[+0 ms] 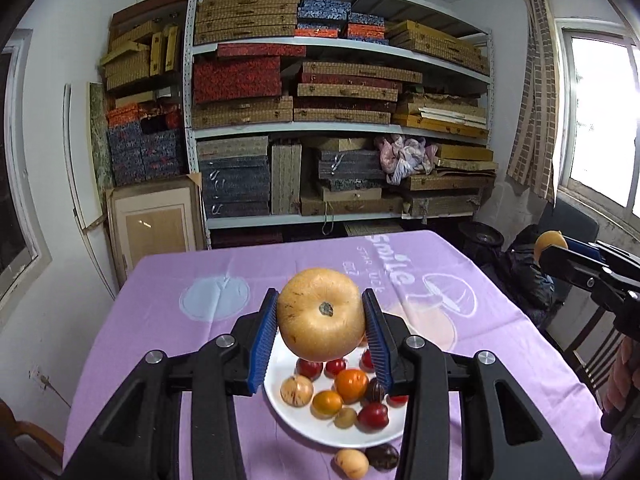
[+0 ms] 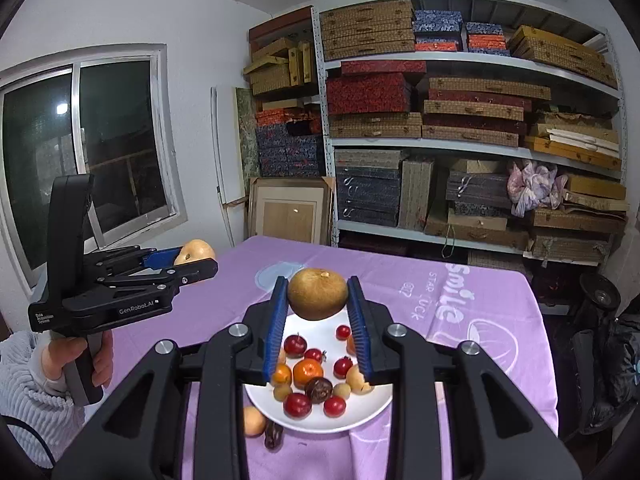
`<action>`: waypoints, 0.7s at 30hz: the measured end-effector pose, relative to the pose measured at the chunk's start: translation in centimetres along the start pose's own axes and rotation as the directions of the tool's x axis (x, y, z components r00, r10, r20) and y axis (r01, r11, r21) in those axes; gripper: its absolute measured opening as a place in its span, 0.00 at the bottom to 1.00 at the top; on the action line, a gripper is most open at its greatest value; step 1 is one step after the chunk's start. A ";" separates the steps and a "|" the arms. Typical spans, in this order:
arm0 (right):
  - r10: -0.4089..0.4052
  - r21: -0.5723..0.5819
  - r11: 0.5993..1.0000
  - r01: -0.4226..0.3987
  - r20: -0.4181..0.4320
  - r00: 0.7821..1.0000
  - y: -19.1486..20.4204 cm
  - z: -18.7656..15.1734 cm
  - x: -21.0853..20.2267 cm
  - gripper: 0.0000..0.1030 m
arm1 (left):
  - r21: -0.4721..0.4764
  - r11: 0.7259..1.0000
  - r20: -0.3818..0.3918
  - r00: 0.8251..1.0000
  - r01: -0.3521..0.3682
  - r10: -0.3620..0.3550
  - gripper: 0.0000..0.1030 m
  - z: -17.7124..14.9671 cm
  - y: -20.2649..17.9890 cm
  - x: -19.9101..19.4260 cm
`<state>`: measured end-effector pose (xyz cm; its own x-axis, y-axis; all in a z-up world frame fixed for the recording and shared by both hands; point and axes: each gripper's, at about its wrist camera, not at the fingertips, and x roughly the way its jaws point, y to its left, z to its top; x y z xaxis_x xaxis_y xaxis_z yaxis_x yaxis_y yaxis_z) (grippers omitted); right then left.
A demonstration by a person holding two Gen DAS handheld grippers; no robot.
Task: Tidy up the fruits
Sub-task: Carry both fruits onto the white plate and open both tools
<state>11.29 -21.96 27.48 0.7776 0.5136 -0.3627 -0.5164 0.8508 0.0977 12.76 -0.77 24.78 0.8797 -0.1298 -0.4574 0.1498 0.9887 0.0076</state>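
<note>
My left gripper (image 1: 321,316) is shut on a large tan pear (image 1: 320,314) and holds it above the white plate (image 1: 296,424). My right gripper (image 2: 318,294) is shut on a second brownish pear (image 2: 318,294), also above the plate (image 2: 360,416). The plate holds several small fruits: red ones (image 1: 373,417), orange ones (image 1: 351,385) and pale ones. A small yellow fruit (image 1: 351,463) and a dark one (image 1: 382,456) lie on the cloth just in front of the plate. Each gripper shows in the other's view, the right one (image 1: 554,254) and the left one (image 2: 192,260).
The table has a purple cloth (image 1: 200,280) with white print. Shelves (image 1: 340,120) packed with boxes stand behind it. A dark chair (image 1: 588,340) is at the right of the table. Windows are on both side walls.
</note>
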 end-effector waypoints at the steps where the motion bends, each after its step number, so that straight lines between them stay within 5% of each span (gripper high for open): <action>1: -0.005 -0.001 1.000 0.005 -0.005 1.000 -0.2 0.6 0.9 0.28 | 0.000 1.000 0.001 1.000 0.001 -0.001 0.41 0.6 -0.1 0.5; 8: -0.016 0.012 1.000 0.019 -0.186 0.982 -2.0 -2.5 11.9 0.28 | -0.026 1.000 -0.142 0.990 0.016 -0.019 0.41 -0.7 0.2 10.4; 14: -0.025 0.000 1.000 0.027 -0.355 0.935 -2.3 -8.2 20.9 0.28 | -0.082 0.997 -0.292 0.956 0.004 -0.028 0.41 -5.5 2.1 20.0; 21: -0.027 -0.008 1.000 0.026 -0.451 0.892 -2.9 -11.1 25.4 0.28 | -0.125 0.992 -0.387 0.920 0.019 -0.066 0.41 -9.4 4.3 25.3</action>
<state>28.62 -12.64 7.70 0.5457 0.3855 -0.7440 -0.4987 0.8630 0.0813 31.42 0.94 4.94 0.6245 -0.1556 -0.7653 0.1091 0.9877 -0.1118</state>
